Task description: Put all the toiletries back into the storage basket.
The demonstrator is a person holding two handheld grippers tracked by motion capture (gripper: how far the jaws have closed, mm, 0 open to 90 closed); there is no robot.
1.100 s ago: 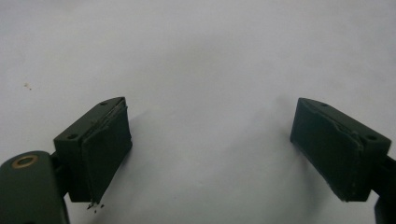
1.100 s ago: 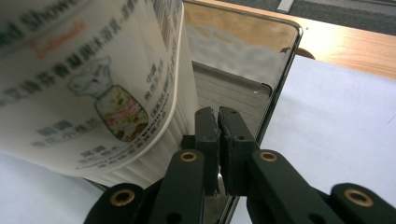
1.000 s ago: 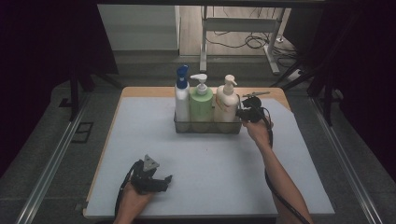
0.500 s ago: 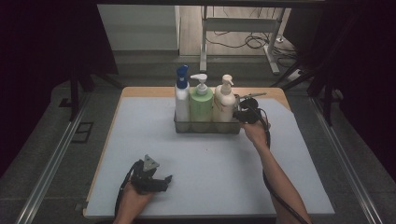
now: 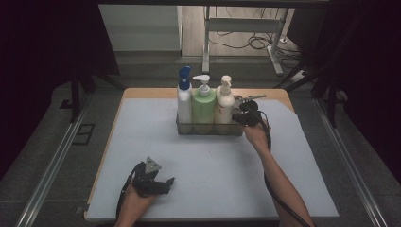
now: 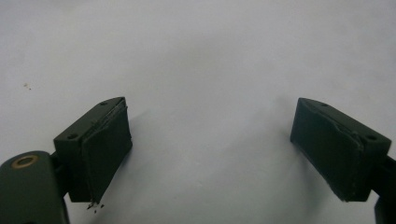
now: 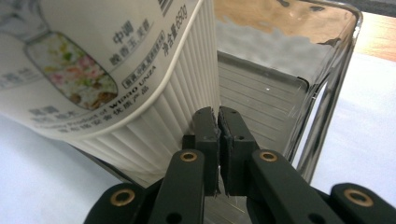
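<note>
A clear tray (image 5: 208,131) at the back middle of the white mat holds three pump bottles: a white one with a blue top (image 5: 184,101), a green one (image 5: 204,108) and a cream one (image 5: 224,105). My right gripper (image 5: 240,118) is at the tray's right end. In the right gripper view its jaws (image 7: 218,140) are pressed together beside the ribbed cream bottle (image 7: 116,70), with the tray's thin wall (image 7: 327,93) seemingly pinched between them. My left gripper (image 5: 166,183) rests low on the mat near the front edge, its jaws (image 6: 210,149) wide apart over bare mat.
The white mat (image 5: 283,179) covers a wooden table (image 5: 151,92). Metal rails (image 5: 52,165) run along both sides. Beyond the table's far edge stand a frame's legs and loose cables (image 5: 246,42) on the floor.
The cream bottle and my right gripper have shifted slightly to the left. The left gripper has not moved.
</note>
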